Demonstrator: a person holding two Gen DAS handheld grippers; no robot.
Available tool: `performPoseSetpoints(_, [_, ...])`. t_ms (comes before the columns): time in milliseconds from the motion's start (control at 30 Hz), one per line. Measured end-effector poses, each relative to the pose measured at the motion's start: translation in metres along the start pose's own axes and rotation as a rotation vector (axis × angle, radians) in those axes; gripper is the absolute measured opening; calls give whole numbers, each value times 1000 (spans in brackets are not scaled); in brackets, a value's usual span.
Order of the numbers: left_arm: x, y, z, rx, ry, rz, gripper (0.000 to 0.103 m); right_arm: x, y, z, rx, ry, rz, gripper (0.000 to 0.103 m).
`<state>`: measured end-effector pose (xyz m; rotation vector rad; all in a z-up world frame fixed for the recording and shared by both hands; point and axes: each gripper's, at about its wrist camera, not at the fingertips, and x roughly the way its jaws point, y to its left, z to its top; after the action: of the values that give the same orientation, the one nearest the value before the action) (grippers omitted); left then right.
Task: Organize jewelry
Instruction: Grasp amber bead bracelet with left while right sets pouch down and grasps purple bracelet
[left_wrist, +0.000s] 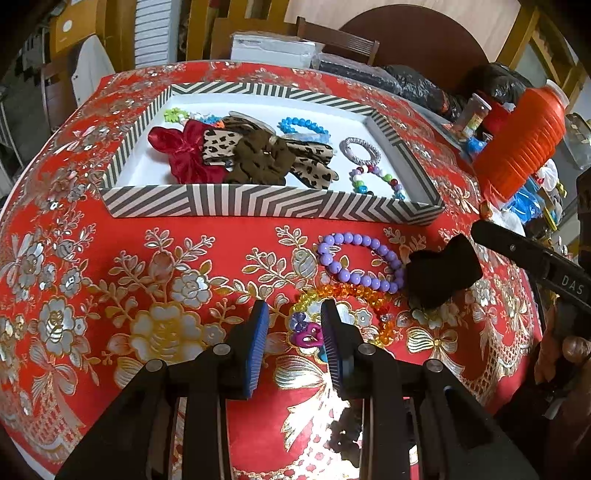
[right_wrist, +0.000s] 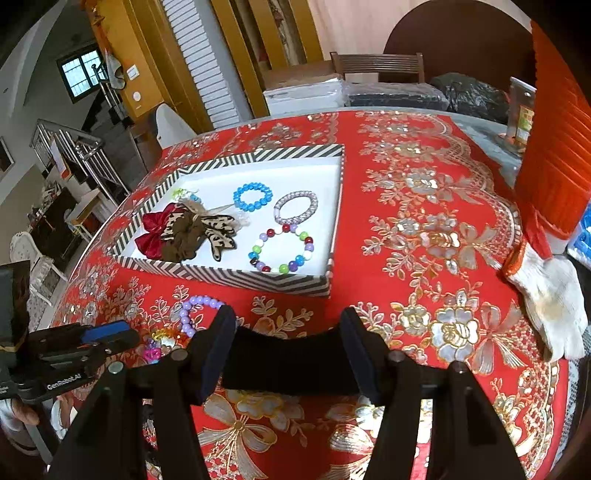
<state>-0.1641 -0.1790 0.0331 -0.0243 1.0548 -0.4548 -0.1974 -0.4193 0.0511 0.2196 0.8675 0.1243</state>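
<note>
Through the left wrist view I see my left tool (left_wrist: 295, 314) with its ribbed blue pads only a little apart above the red foil-flowered cloth on the table (left_wrist: 147, 258), gripping nothing; the magenta charm and clear faceted beads of a rainbow bracelet (left_wrist: 343, 295) lie between and just past the tips. The right wrist view cannot show that gap, only this tool side-on. There my right tool (right_wrist: 288, 328) stands wide, its jaws spanning a soft black velvet scrunchie (right_wrist: 291, 363); both pads seem to touch its ends, though I cannot tell how firmly. Beyond and left of it curls a bracelet of smooth lilac round beads (right_wrist: 192, 314). Farther ahead sits the chevron-striped tray (right_wrist: 229, 277), white inside, holding fabric bows in red satin and leopard print, a blue beaded ring, a silvery coil and a multicoloured bead loop. Only the right view shows the knitted white glove (right_wrist: 550, 295) to the right.
</note>
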Motion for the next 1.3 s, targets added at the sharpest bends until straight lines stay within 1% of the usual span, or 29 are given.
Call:
performPoseSetpoints(300, [4,-2,2,14,3,16,22,1,1,1,2,-1,12,62])
performPoseSetpoints(467, [11,-4,2,33,28,13,23,1,1,2,-3,-4,29,62])
performPoseSetpoints(567, [14,-6,3,45,34,14,24,4,4,2,-11,8,44,62])
performPoseSetpoints(767, [22,-13,4,88,57,12,24,13,23,6,-96,38,53,62])
performPoseSetpoints(900, [26,-15,5,99,60,22,24,20,36,13,-153,55,63,62])
performPoseSetpoints(1033, [27,-18,5,122,65,37,24,42,53,15,-233,108,80,61])
performPoseSetpoints(1067, [27,-18,5,128,65,40,24,50,57,14,-256,128,84,59])
performPoseSetpoints(1100, [26,-18,5,131,64,43,19,56,60,13,-270,139,82,56])
performPoseSetpoints(1167, [26,-16,5,136,63,51,12,69,65,12,-295,167,74,45])
performPoseSetpoints(1233, [26,-10,6,123,67,35,12,81,69,11,-322,188,58,43])
performPoseSetpoints(1300, [26,-9,6,131,69,45,12,90,71,9,-346,207,38,41])
